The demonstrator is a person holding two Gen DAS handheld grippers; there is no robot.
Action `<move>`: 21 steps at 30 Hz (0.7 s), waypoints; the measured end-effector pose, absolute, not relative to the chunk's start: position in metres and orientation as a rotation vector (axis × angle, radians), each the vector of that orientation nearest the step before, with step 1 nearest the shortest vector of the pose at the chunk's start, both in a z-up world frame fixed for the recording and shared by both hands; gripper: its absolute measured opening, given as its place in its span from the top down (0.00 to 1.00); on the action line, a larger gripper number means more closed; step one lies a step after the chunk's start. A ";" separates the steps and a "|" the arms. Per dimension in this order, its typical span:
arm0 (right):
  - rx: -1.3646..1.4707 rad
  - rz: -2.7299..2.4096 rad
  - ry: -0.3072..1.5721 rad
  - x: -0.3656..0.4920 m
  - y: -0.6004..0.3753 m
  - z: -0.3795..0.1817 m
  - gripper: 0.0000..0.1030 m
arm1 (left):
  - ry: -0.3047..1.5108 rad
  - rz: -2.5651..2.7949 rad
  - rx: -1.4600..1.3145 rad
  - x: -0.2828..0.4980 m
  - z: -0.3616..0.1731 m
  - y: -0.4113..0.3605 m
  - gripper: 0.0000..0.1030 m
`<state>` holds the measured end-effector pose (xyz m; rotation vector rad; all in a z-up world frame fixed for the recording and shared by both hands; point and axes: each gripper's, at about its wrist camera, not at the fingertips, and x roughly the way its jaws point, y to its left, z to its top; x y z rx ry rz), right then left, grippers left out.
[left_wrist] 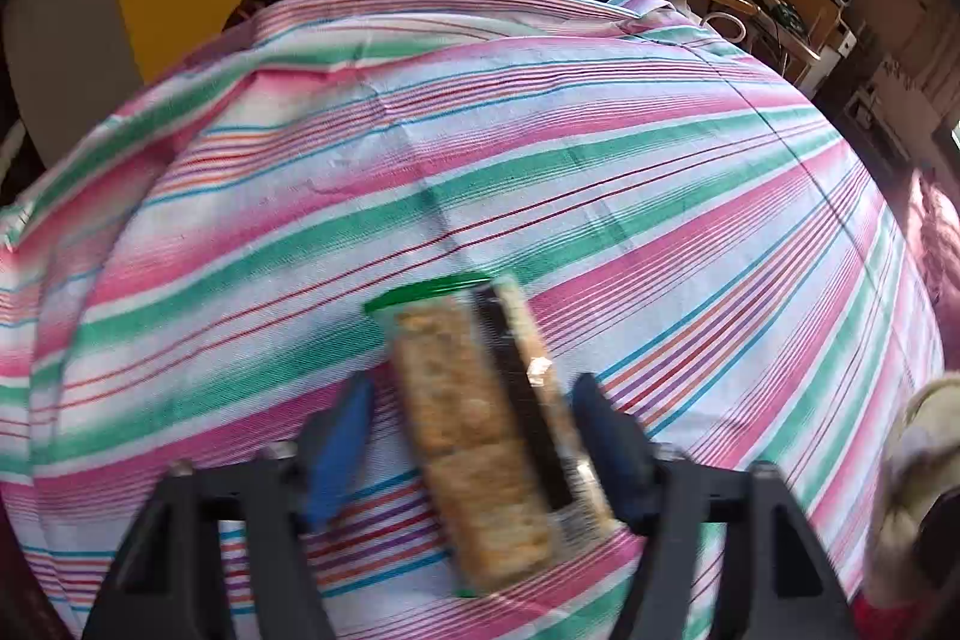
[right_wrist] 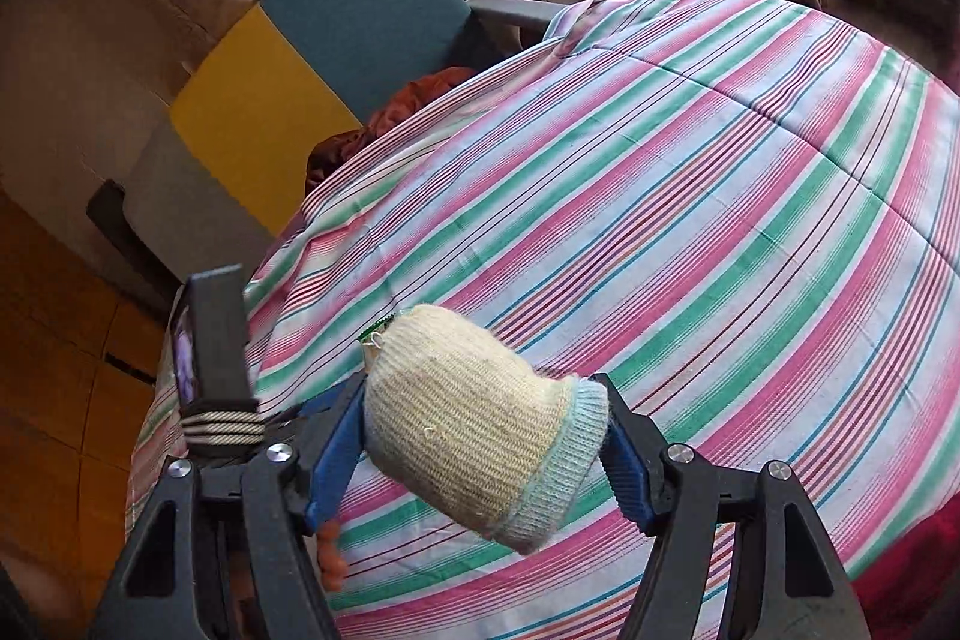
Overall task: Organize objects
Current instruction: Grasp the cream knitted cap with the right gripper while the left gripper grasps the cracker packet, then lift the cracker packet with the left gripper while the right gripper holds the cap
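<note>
My left gripper (left_wrist: 474,436) points steeply down at the striped cloth (left_wrist: 540,148), with a cracker pack (left_wrist: 480,436) lying lengthwise between my fingers, its green end toward 12 o'clock. I judge that I keep it in line with the fingers so it can go down flat on the cloth. The frame is smeared, so contact is hard to read: the right pad (left_wrist: 606,436) looks to be against the pack's edge, while the left pad (left_wrist: 339,448) stands a little clear at 9 o'clock. The jaws are partly open, and I cannot tell whether they truly grip the pack or it rests loose between them.

My right gripper (right_wrist: 486,436) holds a knitted cap (right_wrist: 474,430) sideways over the cloth, its pale blue band toward 4 o'clock and its crown toward 10. Both blue pads (right_wrist: 339,436) press into the wool, so the jaws are closed on it at about middle width. I judge that I hold it up and clear while the left side finishes. The cap's edge also shows at 4 o'clock in the left view.
</note>
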<state>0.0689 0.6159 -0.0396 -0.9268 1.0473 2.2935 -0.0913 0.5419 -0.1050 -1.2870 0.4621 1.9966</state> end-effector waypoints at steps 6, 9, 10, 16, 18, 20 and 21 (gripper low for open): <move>-0.948 2.299 1.034 0.066 0.615 -0.041 0.31 | 0.392 1.992 -1.292 -0.090 -0.099 0.488 0.52; -0.998 2.299 1.008 0.059 0.612 -0.046 0.30 | 0.408 2.018 -1.272 -0.075 -0.097 0.450 0.52; -1.020 2.303 0.996 0.056 0.610 -0.048 0.30 | 0.410 2.015 -1.273 -0.070 -0.097 0.440 0.52; -1.191 2.317 0.909 0.037 0.594 -0.066 0.30 | 0.445 2.048 -1.224 -0.029 -0.092 0.385 0.52; -1.244 2.334 0.864 0.030 0.585 -0.070 0.30 | 0.468 2.062 -1.194 -0.016 -0.091 0.374 0.52; -1.283 2.351 0.813 0.025 0.578 -0.075 0.30 | 0.482 2.073 -1.168 -0.005 -0.093 0.363 0.52; -1.299 2.357 0.789 0.023 0.575 -0.075 0.30 | 0.481 2.074 -1.170 -0.003 -0.096 0.359 0.52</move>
